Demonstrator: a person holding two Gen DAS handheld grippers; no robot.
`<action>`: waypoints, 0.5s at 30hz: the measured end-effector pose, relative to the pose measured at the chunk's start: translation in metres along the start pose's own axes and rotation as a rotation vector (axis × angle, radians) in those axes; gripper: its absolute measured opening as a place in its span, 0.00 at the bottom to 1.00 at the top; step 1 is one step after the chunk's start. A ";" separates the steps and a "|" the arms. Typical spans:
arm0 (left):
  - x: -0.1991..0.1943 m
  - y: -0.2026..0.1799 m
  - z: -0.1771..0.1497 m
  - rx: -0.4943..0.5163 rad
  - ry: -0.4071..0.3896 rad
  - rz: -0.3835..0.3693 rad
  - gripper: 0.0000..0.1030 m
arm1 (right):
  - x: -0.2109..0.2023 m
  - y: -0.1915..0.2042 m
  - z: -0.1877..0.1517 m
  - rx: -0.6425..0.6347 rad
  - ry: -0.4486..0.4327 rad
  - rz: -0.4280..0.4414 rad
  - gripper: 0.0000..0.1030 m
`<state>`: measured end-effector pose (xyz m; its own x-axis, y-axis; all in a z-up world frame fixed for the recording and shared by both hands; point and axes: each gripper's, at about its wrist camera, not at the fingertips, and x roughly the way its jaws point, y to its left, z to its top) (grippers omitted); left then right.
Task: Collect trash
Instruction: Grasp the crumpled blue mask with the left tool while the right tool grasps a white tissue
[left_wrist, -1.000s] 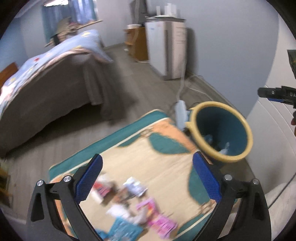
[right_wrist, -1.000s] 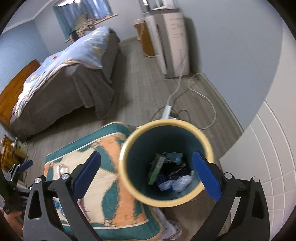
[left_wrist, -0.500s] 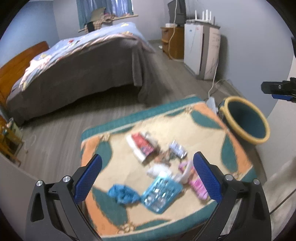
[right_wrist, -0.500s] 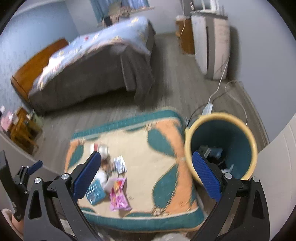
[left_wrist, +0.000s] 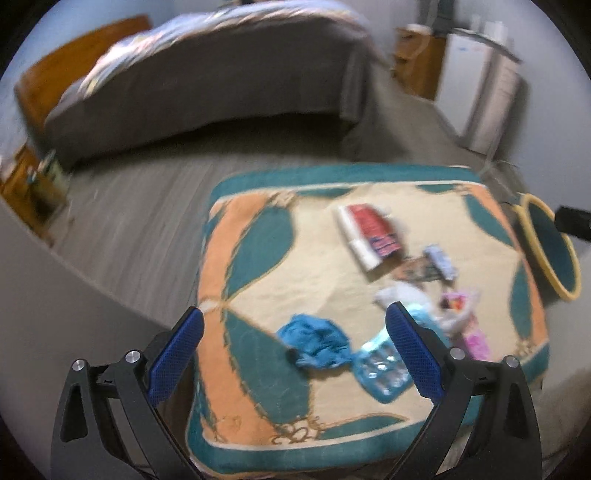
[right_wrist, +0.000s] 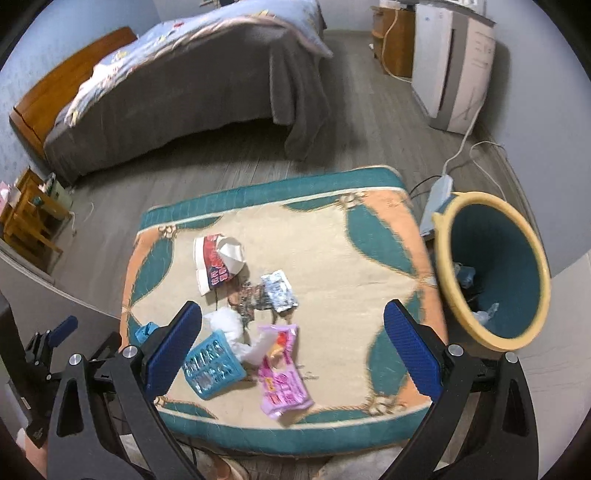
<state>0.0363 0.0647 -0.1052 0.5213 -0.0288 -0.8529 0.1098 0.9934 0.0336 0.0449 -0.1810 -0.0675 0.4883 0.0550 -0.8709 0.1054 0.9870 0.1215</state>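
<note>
Both grippers, left (left_wrist: 293, 347) and right (right_wrist: 293, 345), hang wide open and empty over the rug (right_wrist: 369, 236); wrappers (right_wrist: 282, 373) lie scattered, bin (right_wrist: 496, 266) just right

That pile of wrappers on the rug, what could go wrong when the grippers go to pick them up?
The pink wrapper, blue blister pack and white tissue overlap, so one grab may lift several and drop some. The flat silver foil packet may slip from the right gripper, which is open and empty. The bin sits off the rug's edge beside a power strip, so a careless carry could miss it.
</note>
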 end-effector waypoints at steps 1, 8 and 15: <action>0.004 0.002 -0.001 -0.018 0.009 0.005 0.95 | 0.008 0.003 -0.001 -0.009 0.007 -0.015 0.94; 0.037 0.003 -0.011 -0.039 0.091 0.044 0.95 | 0.058 -0.001 -0.024 -0.042 0.068 -0.059 0.94; 0.067 -0.009 -0.021 -0.021 0.168 0.025 0.95 | 0.084 -0.010 -0.039 -0.010 0.167 -0.026 0.94</action>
<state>0.0523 0.0559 -0.1738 0.3751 0.0137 -0.9269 0.0798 0.9957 0.0470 0.0508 -0.1804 -0.1601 0.3349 0.0529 -0.9408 0.1075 0.9898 0.0939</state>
